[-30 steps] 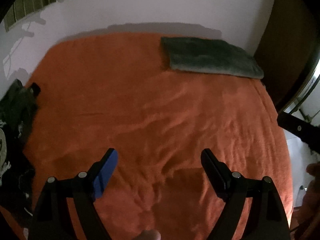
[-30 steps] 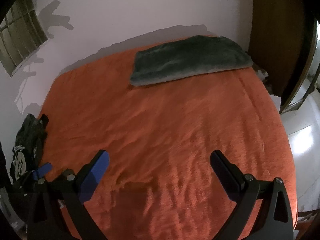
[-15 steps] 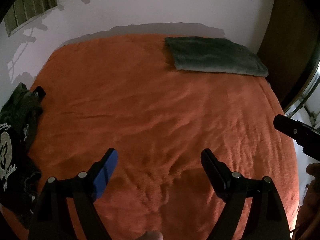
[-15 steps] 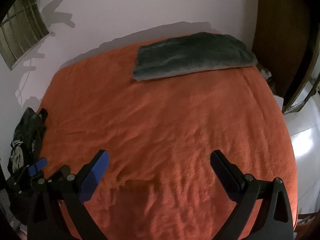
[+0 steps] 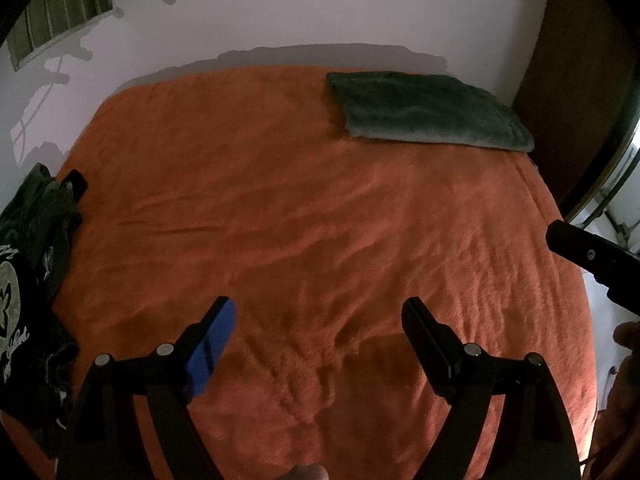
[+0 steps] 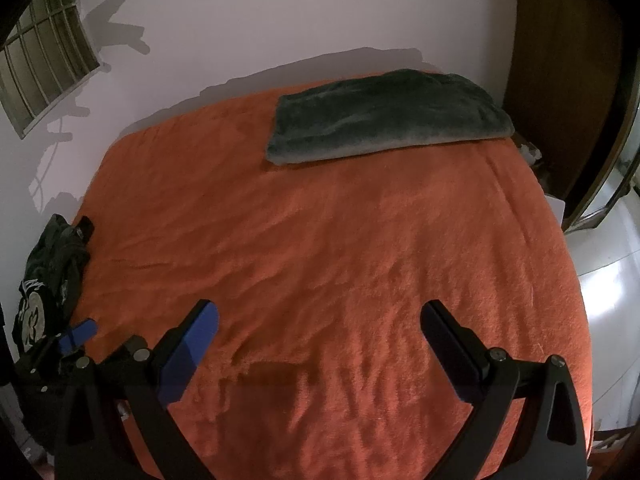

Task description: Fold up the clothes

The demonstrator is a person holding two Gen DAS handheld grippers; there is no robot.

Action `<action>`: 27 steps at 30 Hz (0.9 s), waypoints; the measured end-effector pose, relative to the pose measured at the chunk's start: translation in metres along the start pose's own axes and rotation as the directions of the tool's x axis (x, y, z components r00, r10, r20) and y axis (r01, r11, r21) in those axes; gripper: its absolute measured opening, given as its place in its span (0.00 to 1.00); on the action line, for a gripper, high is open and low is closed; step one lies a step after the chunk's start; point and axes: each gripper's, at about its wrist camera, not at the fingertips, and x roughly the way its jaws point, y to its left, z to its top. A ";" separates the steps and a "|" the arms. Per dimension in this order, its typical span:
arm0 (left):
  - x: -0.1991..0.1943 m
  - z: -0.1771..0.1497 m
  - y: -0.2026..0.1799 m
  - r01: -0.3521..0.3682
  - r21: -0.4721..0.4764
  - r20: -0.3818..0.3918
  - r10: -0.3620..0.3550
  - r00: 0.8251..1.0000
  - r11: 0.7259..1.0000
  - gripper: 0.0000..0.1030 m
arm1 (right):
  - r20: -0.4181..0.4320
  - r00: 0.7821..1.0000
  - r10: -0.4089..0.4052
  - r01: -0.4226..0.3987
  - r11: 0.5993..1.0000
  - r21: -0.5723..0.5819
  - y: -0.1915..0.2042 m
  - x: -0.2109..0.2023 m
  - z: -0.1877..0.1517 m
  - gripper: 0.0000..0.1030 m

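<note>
A heap of dark clothes (image 5: 30,264) with a pale print lies crumpled at the left edge of the orange bed (image 5: 312,208); it also shows in the right wrist view (image 6: 52,276). My left gripper (image 5: 318,312) is open and empty above the bed's near part, right of the heap. My right gripper (image 6: 320,316) is open and empty over the same near part. The right gripper's finger (image 5: 588,252) shows at the right edge of the left wrist view. The left gripper's blue fingertip (image 6: 78,332) shows low left in the right wrist view.
A folded grey-green blanket (image 5: 428,114) lies at the far right of the bed, also in the right wrist view (image 6: 384,116). A white wall (image 5: 320,12) stands behind. A brown wooden door (image 6: 560,60) and pale floor (image 6: 612,280) are to the right.
Both views have shifted slightly: more of the dark clothes heap shows at the left in the left wrist view. Both grippers stay open and empty.
</note>
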 end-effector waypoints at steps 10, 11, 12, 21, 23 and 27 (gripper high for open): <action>-0.002 0.000 0.003 -0.024 0.006 -0.003 0.024 1.000 1.000 0.84 | 0.003 1.000 0.003 -0.003 1.000 0.009 0.006 -0.002 -0.001 0.98; -0.003 0.000 0.004 -0.029 0.005 -0.001 0.029 1.000 1.000 0.84 | 0.001 1.000 0.005 -0.005 1.000 0.011 0.007 -0.002 -0.001 0.98; -0.004 0.000 0.006 -0.034 0.003 0.000 0.034 0.999 0.999 0.84 | -0.002 1.000 0.008 -0.008 1.000 0.011 0.007 -0.002 -0.001 0.98; -0.002 0.004 0.009 -0.059 0.004 -0.005 0.059 0.998 0.998 0.84 | -0.019 1.000 0.010 -0.010 1.000 0.010 0.007 -0.001 -0.005 0.98; -0.002 0.003 0.008 -0.061 0.002 -0.005 0.061 0.998 0.998 0.84 | -0.035 0.999 0.006 -0.005 1.000 0.010 0.008 0.003 -0.008 0.98; -0.002 0.002 0.006 -0.050 -0.001 -0.006 0.050 0.999 0.999 0.84 | -0.067 0.998 -0.002 0.003 1.000 0.009 0.011 0.010 -0.015 0.98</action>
